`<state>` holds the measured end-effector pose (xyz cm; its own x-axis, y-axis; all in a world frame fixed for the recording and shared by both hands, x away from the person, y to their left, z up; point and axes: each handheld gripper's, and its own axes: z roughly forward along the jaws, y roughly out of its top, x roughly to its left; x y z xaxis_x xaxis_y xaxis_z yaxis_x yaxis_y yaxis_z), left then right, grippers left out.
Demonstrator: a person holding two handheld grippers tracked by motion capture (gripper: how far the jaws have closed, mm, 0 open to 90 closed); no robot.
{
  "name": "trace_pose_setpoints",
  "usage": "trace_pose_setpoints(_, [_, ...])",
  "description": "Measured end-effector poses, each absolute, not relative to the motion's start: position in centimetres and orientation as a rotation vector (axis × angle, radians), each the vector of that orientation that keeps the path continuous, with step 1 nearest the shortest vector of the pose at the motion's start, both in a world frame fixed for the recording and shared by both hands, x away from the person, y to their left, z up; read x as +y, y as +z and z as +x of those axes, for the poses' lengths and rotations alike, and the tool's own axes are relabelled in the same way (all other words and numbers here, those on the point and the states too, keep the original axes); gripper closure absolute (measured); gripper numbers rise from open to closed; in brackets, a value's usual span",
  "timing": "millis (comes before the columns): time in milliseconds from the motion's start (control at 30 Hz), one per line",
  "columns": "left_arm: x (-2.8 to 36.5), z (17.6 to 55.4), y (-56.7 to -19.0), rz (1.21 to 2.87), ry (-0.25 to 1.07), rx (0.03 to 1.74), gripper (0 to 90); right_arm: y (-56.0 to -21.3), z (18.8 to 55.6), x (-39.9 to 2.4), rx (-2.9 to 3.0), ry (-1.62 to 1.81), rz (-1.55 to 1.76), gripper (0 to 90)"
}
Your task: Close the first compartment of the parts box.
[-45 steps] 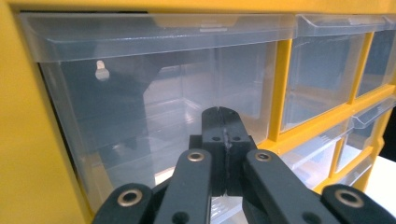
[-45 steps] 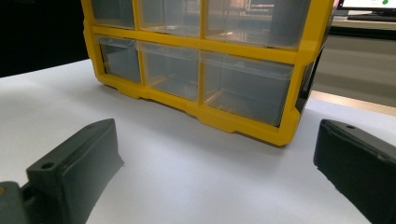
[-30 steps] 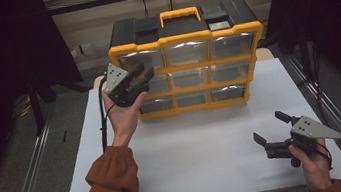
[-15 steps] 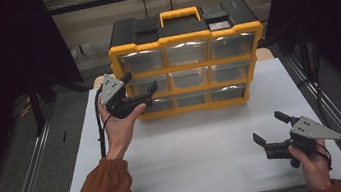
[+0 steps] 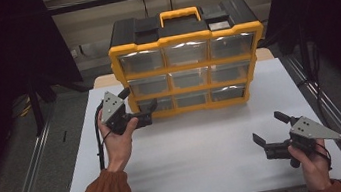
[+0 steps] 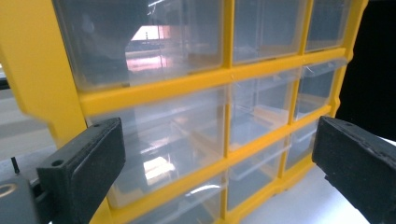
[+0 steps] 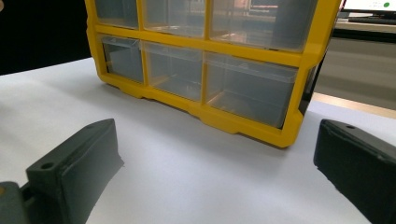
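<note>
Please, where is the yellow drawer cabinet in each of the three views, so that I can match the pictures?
High view: the yellow drawer cabinet stands upright at the far middle of the white table.
Left gripper view: it is very close, across almost the whole picture, behind the open tongs.
Right gripper view: it is across the top, farther off.
Shared landmark: its bottom yellow edge on the table.

One organizer (image 5: 188, 58), nine clear drawers (image 5: 190, 78), apparently.
</note>
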<state>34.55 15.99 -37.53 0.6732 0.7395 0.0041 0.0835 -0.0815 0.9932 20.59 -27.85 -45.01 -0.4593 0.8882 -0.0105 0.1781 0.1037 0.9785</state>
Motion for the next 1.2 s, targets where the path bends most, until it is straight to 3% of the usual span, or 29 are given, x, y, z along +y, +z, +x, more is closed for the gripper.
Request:
trace_pose_setpoints(200, [16.9, 33.2, -39.8, 1.624, 0.635, 0.740, 3.8, -45.1, 20.6, -27.9, 1.731, 1.403, 1.053, 0.1])
trace_pose_setpoints(333, [17.9, 32.8, -40.9, 1.617, 0.572, 0.770, 4.0, -45.0, 20.6, -27.9, 1.738, 1.400, 1.049, 0.1])
trace_pose_setpoints(1200, [25.1, 27.9, -43.6, 1.574, 0.700, 0.903, 4.9, -45.0, 20.4, -27.9, 1.723, 1.399, 1.058, 0.1])
